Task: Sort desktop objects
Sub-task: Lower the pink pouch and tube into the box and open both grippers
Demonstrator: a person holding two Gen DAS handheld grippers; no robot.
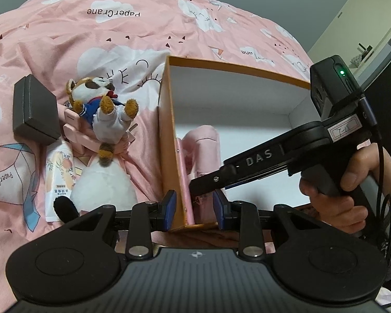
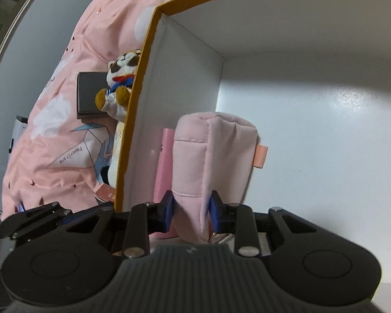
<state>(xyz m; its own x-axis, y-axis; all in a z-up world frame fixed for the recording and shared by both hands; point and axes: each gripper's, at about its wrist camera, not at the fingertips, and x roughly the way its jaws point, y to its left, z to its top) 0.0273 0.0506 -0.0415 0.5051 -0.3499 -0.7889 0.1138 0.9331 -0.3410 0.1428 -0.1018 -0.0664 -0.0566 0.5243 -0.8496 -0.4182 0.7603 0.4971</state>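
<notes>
Steadying the orange box (image 1: 166, 140), its left wall is clamped by the left gripper (image 1: 194, 210); the pink pouch (image 2: 211, 161) is pinched in the right gripper (image 2: 192, 210) jaws at the box's near-left corner.

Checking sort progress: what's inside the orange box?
Inside the orange box: a pink fabric pouch, gripped by the right gripper, and a flat pink item against the wall beside it. The floor under the pouch is hidden.

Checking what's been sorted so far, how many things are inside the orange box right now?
2. A pink fabric pouch stands near the orange box's left wall, pinched by the right tool. A flat pink case is wedged between pouch and wall. The tools may hide more.
</notes>
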